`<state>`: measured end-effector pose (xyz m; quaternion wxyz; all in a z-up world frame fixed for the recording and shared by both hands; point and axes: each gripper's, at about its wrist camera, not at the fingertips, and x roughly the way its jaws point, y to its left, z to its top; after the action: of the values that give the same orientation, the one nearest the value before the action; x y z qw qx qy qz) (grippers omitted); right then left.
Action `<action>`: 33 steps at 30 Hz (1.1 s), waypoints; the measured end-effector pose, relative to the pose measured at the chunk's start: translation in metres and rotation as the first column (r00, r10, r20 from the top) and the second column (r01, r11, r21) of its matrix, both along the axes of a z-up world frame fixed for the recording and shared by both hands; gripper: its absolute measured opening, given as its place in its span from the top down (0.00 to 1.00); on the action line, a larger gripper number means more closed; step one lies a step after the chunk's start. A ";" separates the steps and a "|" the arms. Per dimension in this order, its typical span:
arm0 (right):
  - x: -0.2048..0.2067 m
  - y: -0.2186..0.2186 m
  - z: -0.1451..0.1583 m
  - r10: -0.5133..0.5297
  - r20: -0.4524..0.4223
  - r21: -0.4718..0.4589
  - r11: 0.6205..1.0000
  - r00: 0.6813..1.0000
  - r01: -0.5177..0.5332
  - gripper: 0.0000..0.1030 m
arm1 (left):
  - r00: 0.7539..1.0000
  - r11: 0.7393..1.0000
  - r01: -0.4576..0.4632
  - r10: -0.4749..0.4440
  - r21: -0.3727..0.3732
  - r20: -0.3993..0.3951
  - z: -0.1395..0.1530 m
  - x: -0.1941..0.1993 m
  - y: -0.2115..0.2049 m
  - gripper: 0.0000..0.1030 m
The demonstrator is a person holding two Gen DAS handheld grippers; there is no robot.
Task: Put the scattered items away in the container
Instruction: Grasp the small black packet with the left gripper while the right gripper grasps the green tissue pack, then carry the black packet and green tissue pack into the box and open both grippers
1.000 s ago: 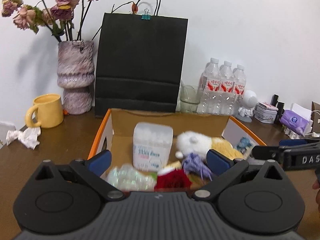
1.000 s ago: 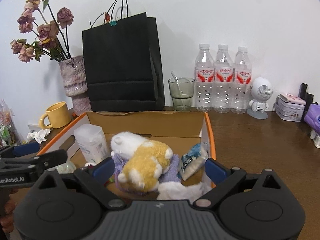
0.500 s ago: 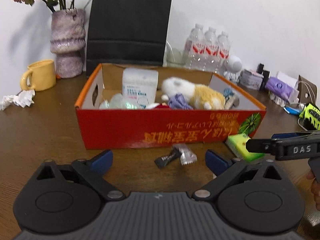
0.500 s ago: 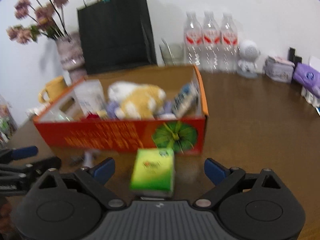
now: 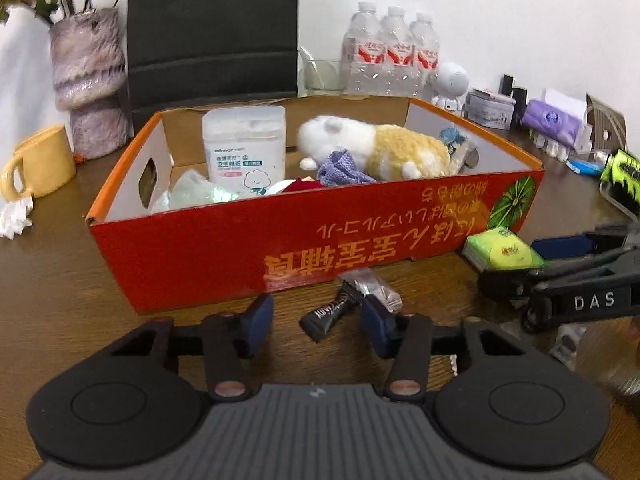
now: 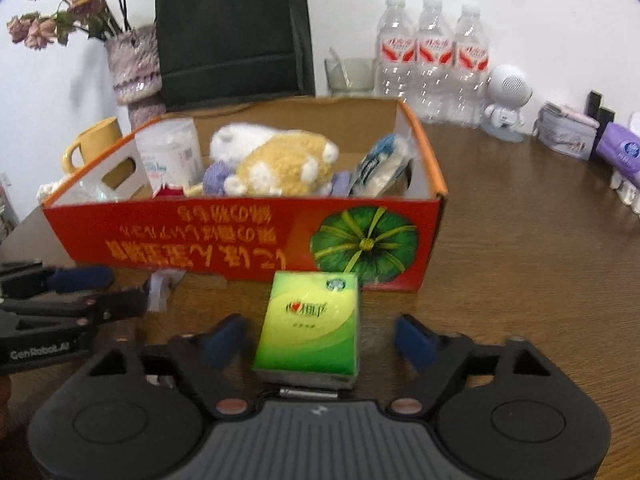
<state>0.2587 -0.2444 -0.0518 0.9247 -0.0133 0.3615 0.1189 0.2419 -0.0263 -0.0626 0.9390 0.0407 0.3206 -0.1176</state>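
Closing left tongs [image 5: 316,322] around black candy wrapper [image 5: 332,311], crinkled, glossy.

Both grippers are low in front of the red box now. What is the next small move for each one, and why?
Probably finish closing. The left gripper is closing around the black candy packet, and the right gripper is closing around the green tissue pack. Both items lie on the table outside the red box, and the pads do not press on them yet, so gripping likely comes before lifting.
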 end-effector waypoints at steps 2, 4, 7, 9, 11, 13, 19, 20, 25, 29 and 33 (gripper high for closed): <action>-0.004 0.001 0.002 0.024 0.018 -0.008 1.000 1.000 -0.024 0.57 | 1.000 1.000 0.003 -0.003 -0.013 0.004 0.000 -0.003 0.000 0.79; -0.007 -0.002 0.003 0.044 0.015 0.028 0.999 0.999 -0.045 0.57 | 1.000 1.000 0.008 -0.008 -0.021 0.005 0.000 -0.006 0.001 0.86; -0.013 -0.002 0.007 0.041 0.045 0.028 0.999 0.998 -0.042 0.57 | 1.000 1.000 0.009 -0.009 -0.005 0.025 0.000 -0.013 -0.001 0.87; -0.014 -0.004 0.009 0.036 0.054 0.039 0.998 0.998 -0.038 0.57 | 0.999 1.000 0.013 -0.013 -0.008 0.041 0.002 -0.017 -0.002 0.87; -0.014 -0.005 0.010 0.028 0.054 0.045 0.999 0.998 -0.030 0.57 | 0.999 1.000 0.008 -0.008 -0.009 0.051 0.004 -0.021 -0.002 0.87; -0.015 -0.007 0.010 0.024 0.052 0.052 0.998 0.998 -0.027 0.57 | 0.998 1.000 0.005 -0.004 -0.014 0.056 0.005 -0.027 -0.001 0.87; -0.034 -0.012 0.015 0.023 0.071 0.081 0.996 0.997 -0.029 0.57 | 0.996 0.996 -0.033 0.040 -0.081 0.083 0.015 -0.049 0.012 0.86; -0.039 -0.013 0.018 0.022 0.082 0.083 0.996 0.996 -0.029 0.57 | 0.995 0.994 -0.050 0.059 -0.101 0.083 0.019 -0.053 0.016 0.86; -0.062 -0.015 0.047 0.034 0.176 0.115 0.992 0.984 -0.054 0.57 | 0.987 0.979 -0.054 0.082 -0.196 0.138 0.048 -0.065 0.033 0.86; -0.054 -0.013 0.083 0.054 0.265 0.143 0.985 0.963 -0.095 0.57 | 0.973 0.976 -0.038 0.085 -0.216 0.213 0.081 -0.049 0.037 0.86; -0.019 -0.002 0.107 0.047 0.313 0.144 0.985 0.949 -0.096 0.57 | 0.958 0.969 -0.081 0.140 -0.234 0.251 0.094 -0.017 0.036 0.86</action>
<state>0.2394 -0.2466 0.0547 0.9630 0.0281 0.2014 0.1769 0.2253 0.0094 0.0316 0.9772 -0.0670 0.1784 -0.0932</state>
